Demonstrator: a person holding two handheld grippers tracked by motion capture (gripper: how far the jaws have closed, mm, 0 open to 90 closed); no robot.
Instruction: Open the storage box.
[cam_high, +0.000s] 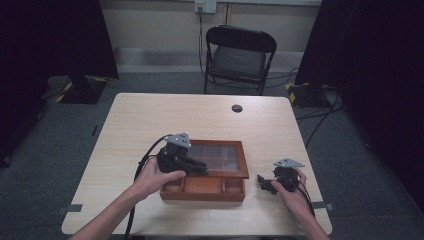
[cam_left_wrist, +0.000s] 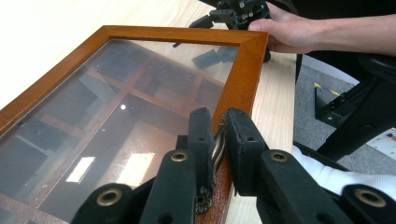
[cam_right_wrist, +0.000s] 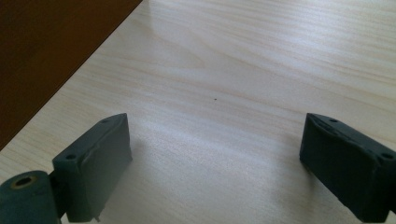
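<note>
Box (cam_high: 202, 190) of reddish wood sits mid-table (cam_high: 150, 120), its glass-paned lid (cam_left_wrist: 116, 107) raised. Left gripper (cam_left_wrist: 218, 140) pinches the lid's metal clasp at the frame edge; right gripper (cam_right_wrist: 215, 163) rests beside, black jaws spread wide over pale woodgrain.

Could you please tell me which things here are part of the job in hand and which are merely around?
In use:
hinged glass-paned wooden lid
compartmented brown wooden box
left gripper, shut on the lid frame

Just around:
open right gripper
black folding chair

Black grippers (cam_high: 200, 167), grey triangular plates, black cables, seemingly bare forearms.
</note>
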